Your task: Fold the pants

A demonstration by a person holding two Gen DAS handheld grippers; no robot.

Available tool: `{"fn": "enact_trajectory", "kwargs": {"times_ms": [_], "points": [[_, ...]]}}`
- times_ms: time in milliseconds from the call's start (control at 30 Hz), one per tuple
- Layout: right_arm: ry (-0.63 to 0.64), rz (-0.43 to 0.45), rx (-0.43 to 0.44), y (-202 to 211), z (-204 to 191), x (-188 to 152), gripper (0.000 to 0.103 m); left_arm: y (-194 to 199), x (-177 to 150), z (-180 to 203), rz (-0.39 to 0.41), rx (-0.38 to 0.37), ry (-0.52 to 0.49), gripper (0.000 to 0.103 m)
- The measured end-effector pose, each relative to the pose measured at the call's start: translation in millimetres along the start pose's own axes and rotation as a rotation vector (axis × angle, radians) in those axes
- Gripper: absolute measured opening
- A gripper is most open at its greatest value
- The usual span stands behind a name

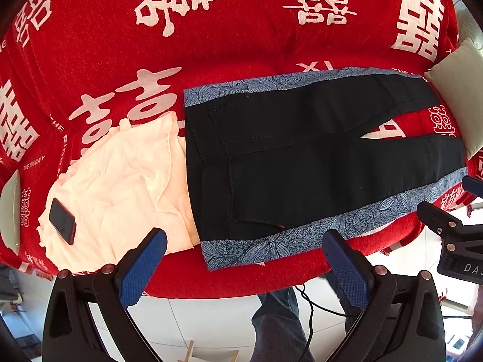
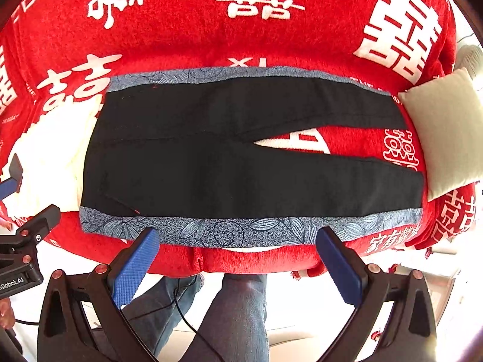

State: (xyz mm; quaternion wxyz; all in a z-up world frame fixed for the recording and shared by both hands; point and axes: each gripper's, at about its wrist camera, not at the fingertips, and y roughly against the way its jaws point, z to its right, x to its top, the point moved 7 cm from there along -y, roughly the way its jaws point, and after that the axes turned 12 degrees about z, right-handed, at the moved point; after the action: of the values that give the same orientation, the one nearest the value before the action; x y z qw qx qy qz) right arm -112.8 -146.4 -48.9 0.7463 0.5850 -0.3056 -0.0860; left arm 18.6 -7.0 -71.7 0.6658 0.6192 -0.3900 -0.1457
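black pants (image 2: 241, 163) lie flat on the sofa (image 2: 211, 30), both grippers' jaws wide; the phone (image 1: 62, 220) at nine o'clock could snag a fold.

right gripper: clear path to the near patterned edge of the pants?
Probably yes. The right gripper is open and hangs just off the sofa's front edge, facing the pants. Their blue patterned side strip lies flat with nothing on it or in between.

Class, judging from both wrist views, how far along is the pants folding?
Done: the pants lie spread flat on the red sofa, legs apart. In hand: nothing; the left gripper and right gripper hang open at the near edge. Left: every fold.
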Motion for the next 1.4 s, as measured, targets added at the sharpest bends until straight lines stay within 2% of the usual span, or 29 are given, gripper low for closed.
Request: {"fn": "enact_trajectory", "kwargs": {"times_ms": [200,533,667,767,833,900,967,1000,1033,1100,1167,1267,1400], "points": [[0.006,-0.014,0.012,-8.8,6.9,-4.8,0.103,-10.7,-5.3,10.9,-0.004,-0.015,0.055,0.103],[0.055,-0.046,0.067,-52.1,25.1,-10.7,0.103,-52.7,-25.2,35.1,-0.052,0.051,0.201,0.103],[0.051,-0.042,0.119,-72.2,31.1,-12.4,0.103,-67.2,-28.1,42.4,-0.027,0.035,0.274,0.103],[-0.046,-0.015,0.225,-81.6,39.8,-10.9,0.103,-76.7,-30.2,41.4,0.014,-0.006,0.341,0.103],[-0.163,-0.013,0.354,-86.3,46.4,-14.2,0.103,-84.0,-37.0,38.1,0.036,-0.046,0.413,0.103],[-0.304,-0.018,0.526,-91.9,53.9,-23.9,0.103,-93.7,-48.5,34.6,0.046,-0.094,0.487,0.103],[-0.435,-0.062,0.663,-107.0,58.2,-41.9,0.098,-103.6,-60.3,31.5,0.047,-0.128,0.54,0.103],[-0.478,-0.085,0.699,-114.9,58.7,-51.1,0.087,-110.0,-67.6,30.1,0.043,-0.151,0.569,0.103],[-0.526,-0.113,0.729,-126.9,59.6,-64.2,0.07,-115.3,-73.7,29.1,0.035,-0.164,0.589,0.103],[-0.583,-0.158,0.77,-144.1,58.4,-83.2,0.06,-125.5,-87.3,27.3,0.015,-0.184,0.624,0.103],[-0.648,-0.186,0.819,-160.2,54.5,-102.8,0.06,-129.9,-95.7,28.4,0.009,-0.206,0.647,0.103],[-0.671,-0.205,0.849,-175.9,48.1,-118.7,0.06,-133.2,-104.8,30.4,0.007,-0.217,0.644,0.103],[-0.718,-0.174,0.902,-185.5,46.8,-120.9,0.06,-132.8,-111.2,40.8,-0.009,-0.259,0.635,0.103]]}}
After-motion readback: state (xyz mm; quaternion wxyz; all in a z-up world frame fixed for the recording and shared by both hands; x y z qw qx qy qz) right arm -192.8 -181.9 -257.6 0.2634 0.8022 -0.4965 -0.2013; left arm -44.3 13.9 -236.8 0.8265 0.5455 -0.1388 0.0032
